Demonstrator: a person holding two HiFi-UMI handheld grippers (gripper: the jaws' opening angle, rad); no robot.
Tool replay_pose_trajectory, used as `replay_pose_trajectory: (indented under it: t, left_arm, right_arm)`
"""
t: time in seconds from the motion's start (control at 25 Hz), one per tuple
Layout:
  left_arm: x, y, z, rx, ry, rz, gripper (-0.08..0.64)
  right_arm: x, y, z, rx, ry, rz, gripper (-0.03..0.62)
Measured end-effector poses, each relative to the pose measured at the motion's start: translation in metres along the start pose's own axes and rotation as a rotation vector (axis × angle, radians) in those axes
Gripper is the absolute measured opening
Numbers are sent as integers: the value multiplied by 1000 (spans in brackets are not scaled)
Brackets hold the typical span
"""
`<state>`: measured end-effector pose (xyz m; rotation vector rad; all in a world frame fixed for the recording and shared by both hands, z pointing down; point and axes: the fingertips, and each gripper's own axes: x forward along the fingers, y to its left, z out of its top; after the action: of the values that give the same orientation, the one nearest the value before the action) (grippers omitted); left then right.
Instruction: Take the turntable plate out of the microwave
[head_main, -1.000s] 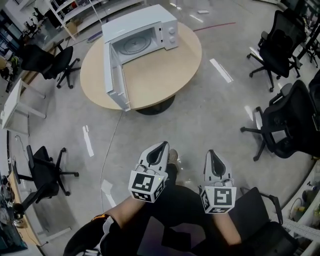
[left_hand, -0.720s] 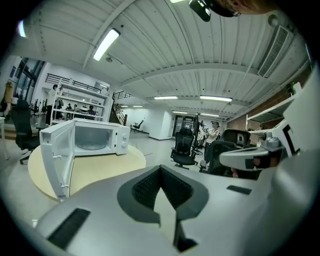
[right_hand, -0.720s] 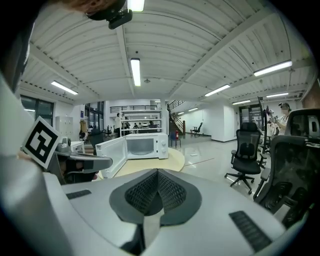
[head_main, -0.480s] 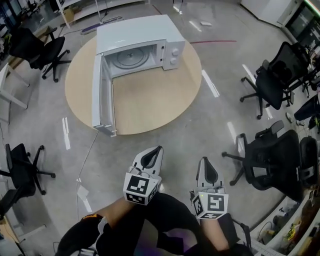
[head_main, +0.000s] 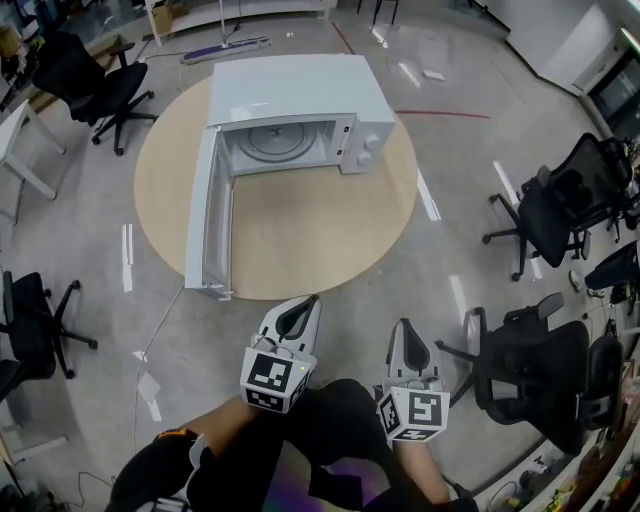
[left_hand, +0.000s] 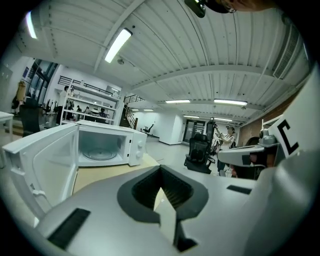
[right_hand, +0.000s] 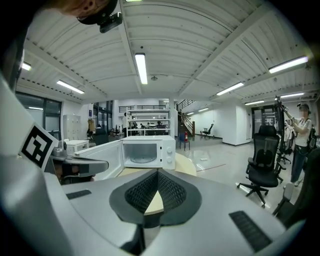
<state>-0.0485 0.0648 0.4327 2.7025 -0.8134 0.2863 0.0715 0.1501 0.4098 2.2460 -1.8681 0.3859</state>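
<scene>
Grippers, quantity two, sit at 6 o'clock in the head view, side by side and apart. The left gripper (head_main: 308, 304) has its jaws pressed together with nothing between them. The right gripper (head_main: 403, 330) also has its jaws together and carries nothing. Each gripper bears one marker cube. Both point toward 12 o'clock, at the one round table (head_main: 320, 235).

One white microwave (head_main: 300, 95) stands on the far half of the table top. Its single door (head_main: 207, 225) is swung fully open on the 9 o'clock side of the cavity, with its free edge toward 6 o'clock. One turntable plate (head_main: 275, 142) lies flat on the cavity floor, inside the microwave and well apart from both grippers. Two knobs (head_main: 366, 151) sit on the control panel at the 3 o'clock side of the cavity.

At least four office chairs stand on the floor around the table: one at 10 o'clock (head_main: 95, 75), one at 8 o'clock (head_main: 30, 320), one at 3 o'clock (head_main: 555, 205) and one at 4 o'clock (head_main: 540, 375).
</scene>
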Motion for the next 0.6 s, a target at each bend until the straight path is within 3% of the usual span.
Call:
replay_pose_trajectory:
  t: [0.6]
  left_arm:
    - [84, 11, 40, -41, -46, 317, 44]
  right_arm:
    - [116, -64, 36, -33, -31, 343, 15]
